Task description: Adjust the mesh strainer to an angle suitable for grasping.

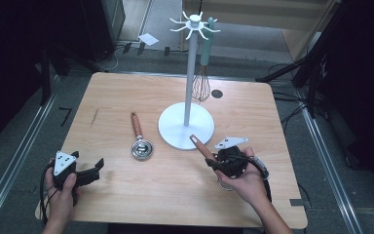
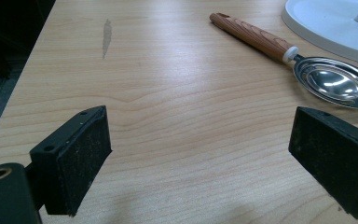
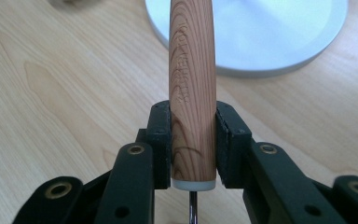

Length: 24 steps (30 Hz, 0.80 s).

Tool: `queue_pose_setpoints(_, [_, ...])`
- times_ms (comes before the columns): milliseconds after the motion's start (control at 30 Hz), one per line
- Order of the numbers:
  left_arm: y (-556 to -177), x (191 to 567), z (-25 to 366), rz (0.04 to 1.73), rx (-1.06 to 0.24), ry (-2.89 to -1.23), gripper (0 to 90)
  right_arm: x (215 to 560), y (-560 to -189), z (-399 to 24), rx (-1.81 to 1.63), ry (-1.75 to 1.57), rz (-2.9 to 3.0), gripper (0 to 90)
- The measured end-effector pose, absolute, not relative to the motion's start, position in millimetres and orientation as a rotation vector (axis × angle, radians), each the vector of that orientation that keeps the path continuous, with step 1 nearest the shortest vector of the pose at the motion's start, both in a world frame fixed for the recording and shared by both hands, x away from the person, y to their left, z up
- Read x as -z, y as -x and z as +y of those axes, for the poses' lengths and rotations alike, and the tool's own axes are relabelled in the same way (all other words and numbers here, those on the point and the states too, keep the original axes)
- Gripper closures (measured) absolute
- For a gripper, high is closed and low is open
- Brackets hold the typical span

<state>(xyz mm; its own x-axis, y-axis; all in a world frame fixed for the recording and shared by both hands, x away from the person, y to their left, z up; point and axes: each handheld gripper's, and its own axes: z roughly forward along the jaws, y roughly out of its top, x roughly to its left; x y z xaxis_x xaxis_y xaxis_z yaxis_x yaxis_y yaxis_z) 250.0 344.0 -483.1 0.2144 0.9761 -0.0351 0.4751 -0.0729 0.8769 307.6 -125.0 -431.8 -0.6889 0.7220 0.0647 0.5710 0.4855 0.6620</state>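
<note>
Nearest the camera, at the near edge of the wooden table, the person's two hands come in with their grippers. The left gripper rests at the near left corner, its jaws spread wide with nothing between them; in the left gripper view the two black pads frame bare wood. The right gripper sits at the near right, just in front of the stand's base, and its jaws are closed tight on a wooden handle. In the right gripper view the pads press both sides of that handle close to its white end cap, with a thin metal shaft running below it, and the handle points away toward the white round base. From the high view the handle angles up and to the far left from the jaws. What tool head hangs beneath it is hidden by the hand. A measuring spoon with a matching wooden handle lies flat on the table left of the base, its steel bowl toward the near side. The white rack stand rises at mid-table, and a whisk with a pale green handle hangs from one of its top hooks.
</note>
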Motion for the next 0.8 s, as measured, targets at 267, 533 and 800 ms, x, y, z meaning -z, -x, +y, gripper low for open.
queue_pose_setpoints(267, [-250,483,344,1.379,-0.775,-1.675,6.1,424,-303,-127,-1.100,-1.072,2.435,72.0])
queue_pose_setpoints(533, [-250,483,344,1.381,-0.777,-1.674,6.1,414,-300,-129,-1.230,-1.065,2.368,72.0])
queue_pose_setpoints(800, [-250,483,344,1.379,-0.780,-1.674,6.1,403,-296,-132,-1.335,-1.059,2.272,72.0])
